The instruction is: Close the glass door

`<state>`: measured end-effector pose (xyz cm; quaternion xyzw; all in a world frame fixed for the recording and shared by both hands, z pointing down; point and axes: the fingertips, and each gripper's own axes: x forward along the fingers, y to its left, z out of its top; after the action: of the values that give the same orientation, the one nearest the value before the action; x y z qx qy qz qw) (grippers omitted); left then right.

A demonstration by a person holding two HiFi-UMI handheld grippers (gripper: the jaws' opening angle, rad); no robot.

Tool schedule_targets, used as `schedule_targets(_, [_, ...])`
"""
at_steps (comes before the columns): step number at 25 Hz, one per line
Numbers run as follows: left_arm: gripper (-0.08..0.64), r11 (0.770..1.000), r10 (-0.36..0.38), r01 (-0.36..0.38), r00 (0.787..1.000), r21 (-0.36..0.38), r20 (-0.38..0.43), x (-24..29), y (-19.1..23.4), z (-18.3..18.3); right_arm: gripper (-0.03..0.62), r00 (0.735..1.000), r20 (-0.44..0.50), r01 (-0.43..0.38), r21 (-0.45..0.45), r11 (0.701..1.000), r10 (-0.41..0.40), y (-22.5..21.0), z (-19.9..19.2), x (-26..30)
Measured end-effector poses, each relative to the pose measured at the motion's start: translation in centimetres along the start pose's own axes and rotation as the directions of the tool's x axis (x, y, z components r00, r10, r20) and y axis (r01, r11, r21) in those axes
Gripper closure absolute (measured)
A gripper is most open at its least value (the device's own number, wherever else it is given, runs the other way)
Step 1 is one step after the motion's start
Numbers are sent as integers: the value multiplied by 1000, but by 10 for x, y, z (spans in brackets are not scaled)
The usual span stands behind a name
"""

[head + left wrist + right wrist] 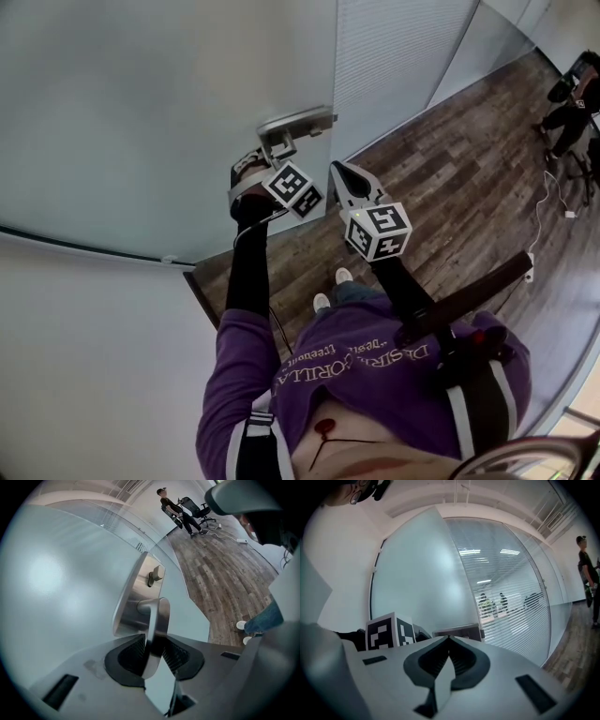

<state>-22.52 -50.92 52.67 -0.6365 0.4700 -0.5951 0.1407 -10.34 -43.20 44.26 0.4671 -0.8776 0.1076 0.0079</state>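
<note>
One left gripper (152, 654) clamps the door handle (158, 618); sweatshirt lettering (361, 359) upside-down.

The left gripper (270, 155) reaches up to the metal handle (298, 123) on the frosted glass door (141, 112), its tip touching the lever — the grip itself is too small to read from above. The right gripper (337, 171) hangs just beside it, off the door, jaws drawn to a point. Below show a purple top (375, 366), white shoes (344, 276) and a wooden floor (450, 169) — a person (572, 103) in dark clothes is well apart.
</note>
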Motion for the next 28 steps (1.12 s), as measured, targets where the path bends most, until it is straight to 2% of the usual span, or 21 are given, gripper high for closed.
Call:
schedule_targets(23, [460, 999, -8, 4, 997, -51, -71, 42, 33, 3, 595, 991, -44, -128, -9, 992, 127, -26, 9, 54])
schedule_targets(28, [460, 999, 8, -11, 997, -48, -70, 40, 36, 5, 595, 986, -50, -157, -14, 988, 156, -26, 7, 48])
